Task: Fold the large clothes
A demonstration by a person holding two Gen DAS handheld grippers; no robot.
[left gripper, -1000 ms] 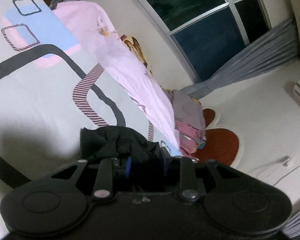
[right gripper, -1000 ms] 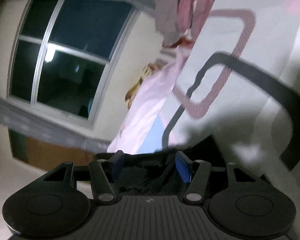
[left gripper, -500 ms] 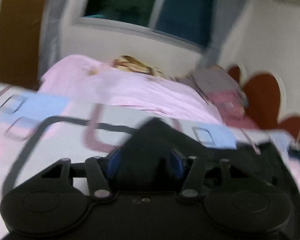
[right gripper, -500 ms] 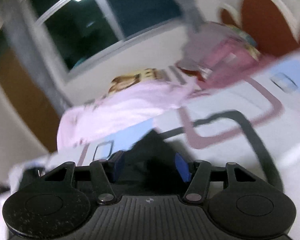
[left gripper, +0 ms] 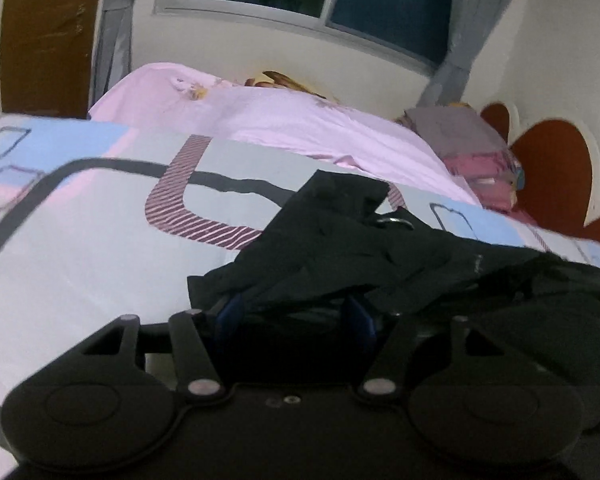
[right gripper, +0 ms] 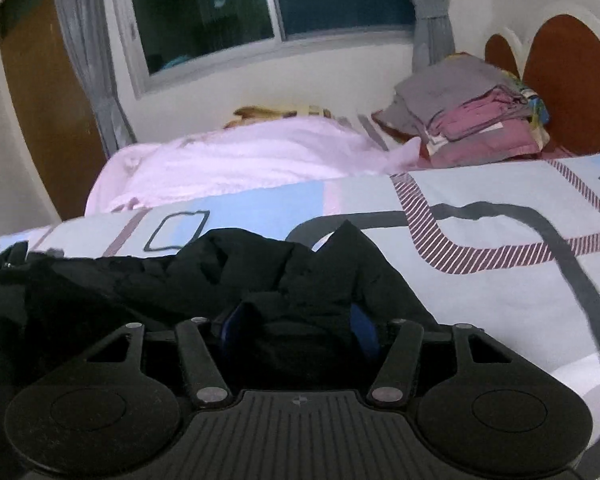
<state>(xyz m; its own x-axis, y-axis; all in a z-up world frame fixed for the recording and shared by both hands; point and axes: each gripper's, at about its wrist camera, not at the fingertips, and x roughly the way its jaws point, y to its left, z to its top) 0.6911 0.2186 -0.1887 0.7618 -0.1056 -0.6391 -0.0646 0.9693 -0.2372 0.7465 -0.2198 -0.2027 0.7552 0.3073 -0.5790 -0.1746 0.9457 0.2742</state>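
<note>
A large black garment (left gripper: pixel 380 252) lies crumpled on the patterned bedspread (left gripper: pixel 80 248), stretching right in the left wrist view. My left gripper (left gripper: pixel 294 314) has its blue pads wide apart with black cloth bunched between them. In the right wrist view the same black garment (right gripper: pixel 172 280) spreads to the left. My right gripper (right gripper: pixel 298 324) also has its blue pads wide apart with a fold of the black cloth between them. The cloth hides the fingertips in both views.
A pink sheet (left gripper: pixel 300 124) lies across the far side of the bed. A stack of folded grey and pink clothes (right gripper: pixel 472 120) sits by the red headboard (right gripper: pixel 572 80). A dark window (right gripper: pixel 260 8) with grey curtains and a brown door (left gripper: pixel 44 32) stand behind.
Both grippers have swung from a steep tilt to level with the bed. The black garment, bunched close in the jaws before, now spreads out over the bedspread between them.
</note>
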